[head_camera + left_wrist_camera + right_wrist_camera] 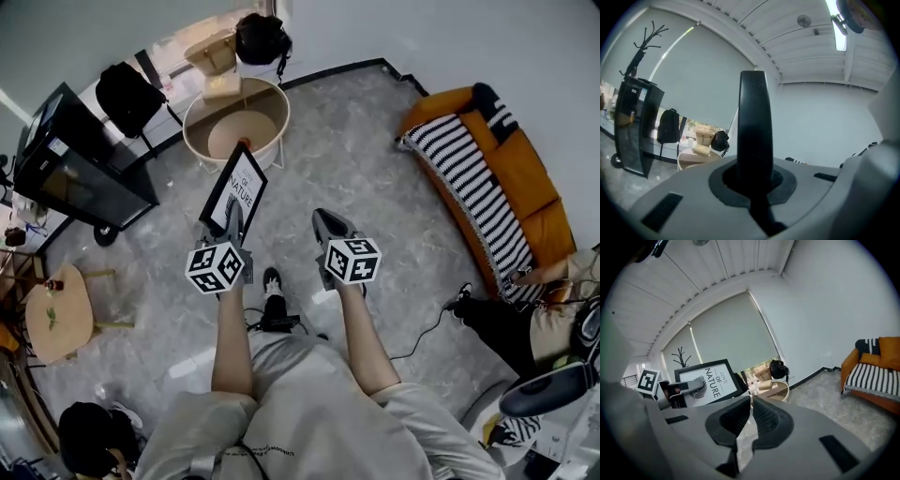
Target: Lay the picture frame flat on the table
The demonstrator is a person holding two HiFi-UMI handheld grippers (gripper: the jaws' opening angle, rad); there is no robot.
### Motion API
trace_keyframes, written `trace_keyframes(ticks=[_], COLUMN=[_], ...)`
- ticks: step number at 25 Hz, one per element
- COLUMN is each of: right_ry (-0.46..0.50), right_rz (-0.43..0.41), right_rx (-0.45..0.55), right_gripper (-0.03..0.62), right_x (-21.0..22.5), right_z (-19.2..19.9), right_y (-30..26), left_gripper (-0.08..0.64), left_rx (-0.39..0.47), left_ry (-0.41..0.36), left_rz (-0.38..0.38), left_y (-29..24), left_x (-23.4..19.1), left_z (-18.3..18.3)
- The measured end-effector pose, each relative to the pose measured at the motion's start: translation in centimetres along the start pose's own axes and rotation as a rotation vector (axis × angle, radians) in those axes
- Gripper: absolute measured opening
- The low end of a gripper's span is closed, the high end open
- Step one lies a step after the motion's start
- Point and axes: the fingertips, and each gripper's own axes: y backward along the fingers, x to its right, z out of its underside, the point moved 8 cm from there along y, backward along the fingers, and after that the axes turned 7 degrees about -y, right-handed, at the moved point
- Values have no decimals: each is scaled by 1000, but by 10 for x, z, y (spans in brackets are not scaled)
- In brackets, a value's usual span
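The picture frame point(235, 186) is black with a white print that reads "NATURE". It hangs in the air, tilted, above the grey floor in front of the round beige table point(190, 129). My left gripper point(232, 223) is shut on its lower edge. In the left gripper view the frame point(753, 124) shows edge-on as a dark upright bar between the jaws. My right gripper point(327, 225) is held to the right of the frame, shut and empty. The right gripper view shows its tips point(751, 402) meeting, with the frame point(707, 379) and the left gripper point(679, 391) off to the left.
A cardboard box point(214, 52) and a black bag point(261, 39) sit at the table's far side. A black cabinet point(73, 171) and a small wooden side table point(58, 314) stand left. An orange sofa point(525, 187) with a striped blanket is right, with a seated person point(525, 323) beside it.
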Motion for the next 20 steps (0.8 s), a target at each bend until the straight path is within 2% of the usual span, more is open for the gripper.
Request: trace_keyframes(ticks=[6,13,20], right_ry=[-9,-42,-50], right_rz=[48,117,150], right_rx=[46,97,127], right_gripper=[44,44,44], right_x=[10,5,9], right_z=[-48,-74,-97], right_y=[-63,-141,-179], left_gripper=[28,28,28], left_rx=[-4,-6,-46], left_ry=[7,5,6], left_rz=[67,148,197], left_y=[-81,-157,-204], left_x=[-39,-98,-127], left_z=[-31,-63,-66])
